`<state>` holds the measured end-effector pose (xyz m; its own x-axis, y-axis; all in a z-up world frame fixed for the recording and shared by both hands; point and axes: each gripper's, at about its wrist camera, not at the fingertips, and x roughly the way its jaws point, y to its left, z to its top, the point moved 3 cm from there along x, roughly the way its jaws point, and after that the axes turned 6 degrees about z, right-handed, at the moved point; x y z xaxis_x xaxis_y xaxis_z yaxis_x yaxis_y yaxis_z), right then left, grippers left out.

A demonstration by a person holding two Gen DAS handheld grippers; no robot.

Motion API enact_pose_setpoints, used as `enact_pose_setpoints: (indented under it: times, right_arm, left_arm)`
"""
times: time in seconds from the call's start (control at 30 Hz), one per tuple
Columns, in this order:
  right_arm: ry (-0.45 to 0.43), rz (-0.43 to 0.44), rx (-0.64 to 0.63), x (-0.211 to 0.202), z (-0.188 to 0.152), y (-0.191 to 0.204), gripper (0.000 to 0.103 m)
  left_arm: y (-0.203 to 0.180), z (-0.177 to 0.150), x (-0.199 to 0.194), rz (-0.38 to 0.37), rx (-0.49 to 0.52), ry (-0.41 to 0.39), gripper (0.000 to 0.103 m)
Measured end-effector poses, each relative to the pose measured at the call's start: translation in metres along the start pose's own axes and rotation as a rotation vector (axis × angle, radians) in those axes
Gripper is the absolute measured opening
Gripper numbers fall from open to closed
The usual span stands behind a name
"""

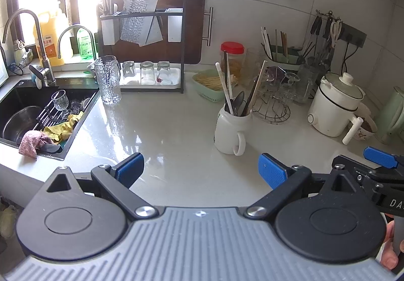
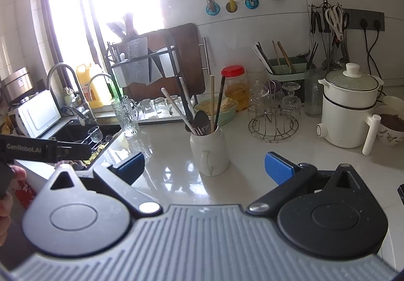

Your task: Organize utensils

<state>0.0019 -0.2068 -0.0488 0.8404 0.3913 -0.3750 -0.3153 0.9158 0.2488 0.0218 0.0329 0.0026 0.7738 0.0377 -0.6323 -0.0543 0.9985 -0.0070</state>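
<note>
A white mug (image 1: 231,129) (image 2: 210,152) stands on the pale counter and holds spoons (image 1: 238,101) (image 2: 202,120) and chopsticks (image 1: 257,84) (image 2: 219,101), handles up. My left gripper (image 1: 200,169) hovers open in front of the mug, a little to its left, with nothing between its blue pads (image 1: 271,169). The right gripper (image 2: 204,167) is open too, its blue pads (image 2: 277,167) on either side of the mug's base in its own view, short of it. A green utensil caddy (image 1: 285,58) (image 2: 285,68) with more chopsticks stands against the back wall.
A sink (image 1: 38,114) with a glass, rack and cloths lies at the left. A glass pitcher (image 1: 108,78), a dish rack (image 1: 146,53), a green basket (image 1: 209,84), a wire stand of glasses (image 2: 275,114) and a white pot (image 2: 348,109) ring the counter.
</note>
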Motion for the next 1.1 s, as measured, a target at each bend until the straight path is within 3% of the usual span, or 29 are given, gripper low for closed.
enact_pose_setpoints:
  times: [1.1]
  right_arm:
    - [0.01,-0.014,0.001,0.0064,-0.0021,0.0021,0.103]
  left_arm:
    - [-0.0015,0.0025,0.002,0.001,0.03,0.015,0.099]
